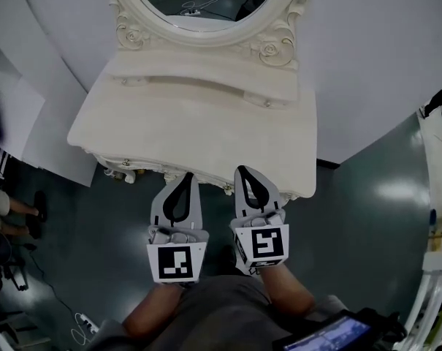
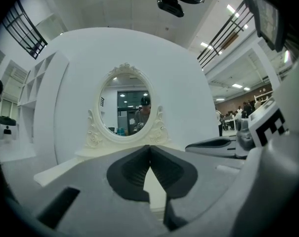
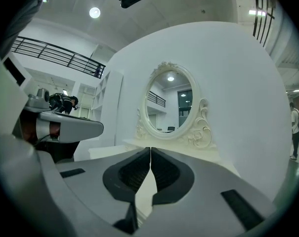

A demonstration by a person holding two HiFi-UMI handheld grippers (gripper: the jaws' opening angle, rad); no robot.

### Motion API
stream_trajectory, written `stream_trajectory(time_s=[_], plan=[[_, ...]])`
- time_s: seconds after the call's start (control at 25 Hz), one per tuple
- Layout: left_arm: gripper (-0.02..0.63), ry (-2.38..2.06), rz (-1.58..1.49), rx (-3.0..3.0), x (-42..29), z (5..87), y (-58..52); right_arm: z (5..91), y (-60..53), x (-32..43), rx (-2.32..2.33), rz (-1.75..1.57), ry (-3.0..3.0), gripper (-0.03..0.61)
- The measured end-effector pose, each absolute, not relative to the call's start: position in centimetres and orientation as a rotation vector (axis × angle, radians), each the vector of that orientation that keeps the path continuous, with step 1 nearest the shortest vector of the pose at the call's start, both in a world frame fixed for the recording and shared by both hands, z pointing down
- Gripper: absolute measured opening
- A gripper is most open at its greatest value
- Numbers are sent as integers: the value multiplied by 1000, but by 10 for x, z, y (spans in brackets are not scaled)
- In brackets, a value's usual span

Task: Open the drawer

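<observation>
A cream dressing table (image 1: 199,115) with an oval mirror (image 1: 199,6) stands against a white curved wall. From above, its top hides the drawer front; only the carved front edge (image 1: 129,172) shows. My left gripper (image 1: 185,175) and right gripper (image 1: 242,170) are side by side, level, with their tips at that front edge. Both are shut with nothing between the jaws. In the left gripper view the left gripper (image 2: 149,146) faces the mirror (image 2: 124,105). In the right gripper view the right gripper (image 3: 150,148) faces the mirror (image 3: 170,102).
Dark green floor lies round the table. A white panel (image 1: 23,123) leans at the left, near a person's feet (image 1: 38,214). A power strip and cable (image 1: 82,320) lie at the lower left. A white frame (image 1: 432,284) stands at the right.
</observation>
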State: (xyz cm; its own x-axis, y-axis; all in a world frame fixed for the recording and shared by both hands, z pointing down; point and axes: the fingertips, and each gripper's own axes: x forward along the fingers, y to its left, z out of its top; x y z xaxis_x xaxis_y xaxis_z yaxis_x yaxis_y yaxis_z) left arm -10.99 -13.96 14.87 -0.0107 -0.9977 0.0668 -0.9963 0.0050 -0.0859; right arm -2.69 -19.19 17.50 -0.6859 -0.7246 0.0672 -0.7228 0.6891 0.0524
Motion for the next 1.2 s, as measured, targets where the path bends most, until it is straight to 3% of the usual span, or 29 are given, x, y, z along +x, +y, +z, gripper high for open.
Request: stream_trajectory(time_s=[0.44, 1.2], plan=[[15, 2092, -201, -2422, -157, 193, -165, 239, -210, -38, 1490, 101, -2545, 15], [15, 1905, -430, -2751, -130, 346, -124, 425, -154, -40, 1509, 351, -2273, 15]])
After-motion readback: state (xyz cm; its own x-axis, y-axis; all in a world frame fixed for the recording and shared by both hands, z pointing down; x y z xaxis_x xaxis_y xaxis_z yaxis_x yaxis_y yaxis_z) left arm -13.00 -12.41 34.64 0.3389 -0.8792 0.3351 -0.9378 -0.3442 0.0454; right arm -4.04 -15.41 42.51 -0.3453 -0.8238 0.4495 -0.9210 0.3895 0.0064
